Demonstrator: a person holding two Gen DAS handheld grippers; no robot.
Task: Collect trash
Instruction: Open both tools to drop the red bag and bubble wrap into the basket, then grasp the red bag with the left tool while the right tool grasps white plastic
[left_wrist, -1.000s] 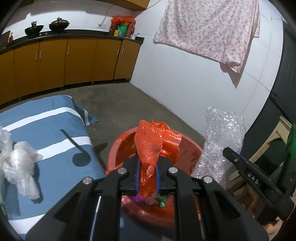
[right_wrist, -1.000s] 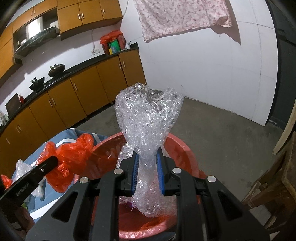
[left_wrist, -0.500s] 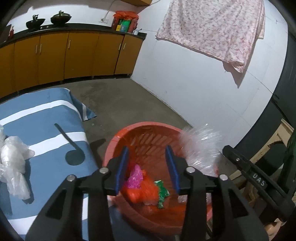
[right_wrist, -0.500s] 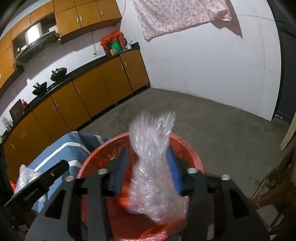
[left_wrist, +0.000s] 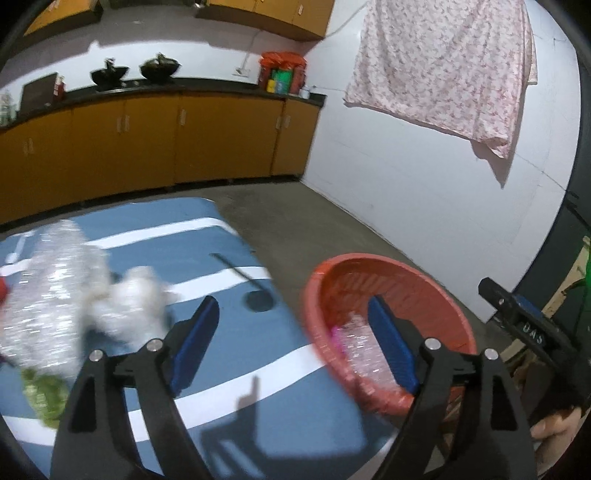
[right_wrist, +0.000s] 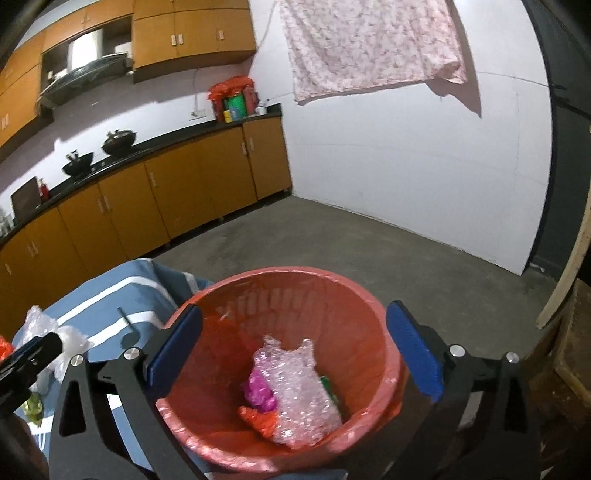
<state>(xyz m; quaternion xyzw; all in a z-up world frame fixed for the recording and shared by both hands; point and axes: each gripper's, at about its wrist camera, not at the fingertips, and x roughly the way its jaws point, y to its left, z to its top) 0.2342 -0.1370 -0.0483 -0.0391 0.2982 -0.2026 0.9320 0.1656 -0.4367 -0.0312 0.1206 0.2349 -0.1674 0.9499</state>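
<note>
Right wrist view: right claw (right_wrist: 293, 350) spread wide, empty, hanging over the red basket (right_wrist: 376, 306). Bubble wrap (right_wrist: 299, 391) lies at the bottom w/ an orange bag (right_wrist: 258, 415), a pink scrap and something green. Left wrist view: left claw (left_wrist: 295, 347) also wide apart, holding nothing, aimed betw. basket and the blue striped surface (left_wrist: 229, 354). More trash on that surface: blurred clear plastic wads (left_wrist: 74, 295) and a green bit (left_wrist: 44, 397) near the left edge. Looks like a drop-off is done; next pickup pending. Next move prob. calls for swinging left claw over the plastic wads, closing on a bunched part since it's soft & floppy.
</note>
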